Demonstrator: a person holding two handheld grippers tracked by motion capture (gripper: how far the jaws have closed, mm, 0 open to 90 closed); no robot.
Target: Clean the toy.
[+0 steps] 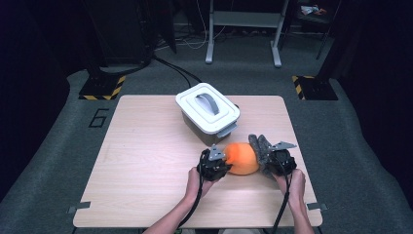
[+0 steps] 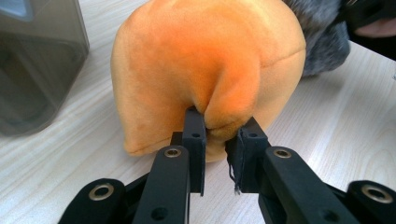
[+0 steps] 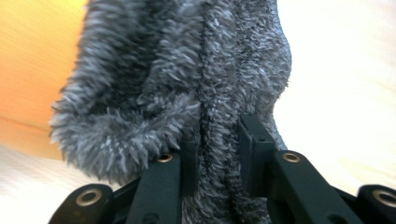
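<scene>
An orange plush toy (image 1: 241,158) lies on the wooden table (image 1: 146,165) between my two grippers, with a fuzzy grey piece (image 1: 260,148) at its right side. My left gripper (image 1: 218,163) is shut on a fold of the orange plush (image 2: 205,65), pinched between its black jaws; my left gripper (image 2: 222,135) holds it close to the tabletop. My right gripper (image 1: 270,163) is shut on the grey fuzzy piece (image 3: 187,84), which fills the space ahead of my right gripper (image 3: 219,140). Orange plush (image 3: 32,70) shows behind the grey fur.
A grey box with a white lid and grey handle (image 1: 208,108) stands just behind the toy, its dark wall (image 2: 37,60) close to the left gripper. Table legs and cables (image 1: 243,29) lie on the floor beyond the table.
</scene>
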